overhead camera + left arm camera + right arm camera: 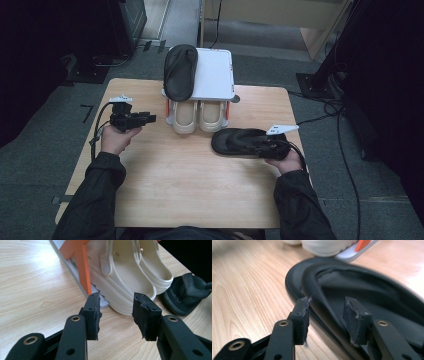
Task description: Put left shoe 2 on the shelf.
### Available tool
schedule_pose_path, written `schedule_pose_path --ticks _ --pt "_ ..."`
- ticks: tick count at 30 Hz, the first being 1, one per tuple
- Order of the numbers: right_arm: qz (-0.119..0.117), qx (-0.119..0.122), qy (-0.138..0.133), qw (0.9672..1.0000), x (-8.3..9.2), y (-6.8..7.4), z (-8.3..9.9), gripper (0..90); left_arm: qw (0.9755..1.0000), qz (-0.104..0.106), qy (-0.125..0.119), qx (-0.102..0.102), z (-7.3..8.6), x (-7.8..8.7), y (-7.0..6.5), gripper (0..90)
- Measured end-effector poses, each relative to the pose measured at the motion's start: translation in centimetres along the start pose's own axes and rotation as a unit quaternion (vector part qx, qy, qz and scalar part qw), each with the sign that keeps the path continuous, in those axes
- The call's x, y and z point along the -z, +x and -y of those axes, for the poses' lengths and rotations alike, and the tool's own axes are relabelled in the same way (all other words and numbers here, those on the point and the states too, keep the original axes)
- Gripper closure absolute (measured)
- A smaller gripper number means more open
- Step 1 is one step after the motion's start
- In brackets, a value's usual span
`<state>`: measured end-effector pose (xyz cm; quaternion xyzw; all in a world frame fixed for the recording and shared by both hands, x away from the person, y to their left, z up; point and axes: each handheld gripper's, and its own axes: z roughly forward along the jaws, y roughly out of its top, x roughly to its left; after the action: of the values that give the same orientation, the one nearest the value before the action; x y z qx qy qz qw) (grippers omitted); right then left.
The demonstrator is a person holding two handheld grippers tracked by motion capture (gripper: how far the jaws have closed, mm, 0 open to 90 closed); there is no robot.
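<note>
The black sandal (pixel 237 141) lies flat on the table (pixel 190 180), right of centre, just near of the shoe rack (pixel 215 75); the right gripper (pixel 325 315) has its jaws apart around the sandal's strap (pixel 317 290), not pressing it; the left gripper (pixel 145 118) hovers open left of the cream clogs (pixel 197 117); another black sandal (pixel 180 70) rests on the rack's top.

Open jaws face cream clogs (pixel 130 272) (black slipper (pixel 186 296) beside).
</note>
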<state>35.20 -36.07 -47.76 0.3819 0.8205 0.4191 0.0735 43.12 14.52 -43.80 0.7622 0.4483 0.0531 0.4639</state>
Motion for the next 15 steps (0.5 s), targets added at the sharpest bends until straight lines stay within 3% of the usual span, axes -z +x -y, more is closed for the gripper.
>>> schedule_pose_path --ticks 3,5,9,15 --pt "0.013 0.015 0.013 0.9997 -1.0 0.2 0.0 55.9 1.0 0.0 0.001 -0.001 0.0 -0.1 0.0 57.8" --pt "0.007 0.012 0.011 0.9998 -1.1 -0.1 0.1 56.7 1.0 -0.001 0.001 -0.002 0.0 -0.1 0.0 57.8" --pt "0.003 0.021 0.013 0.9997 -0.9 -0.2 0.2 60.8 1.0 0.0 0.002 0.0 0.1 -0.2 0.0 57.8" --pt "0.007 0.015 0.023 0.9996 0.0 0.0 0.3 71.1 1.0 -0.001 0.001 -0.002 0.0 -0.1 0.0 57.9"
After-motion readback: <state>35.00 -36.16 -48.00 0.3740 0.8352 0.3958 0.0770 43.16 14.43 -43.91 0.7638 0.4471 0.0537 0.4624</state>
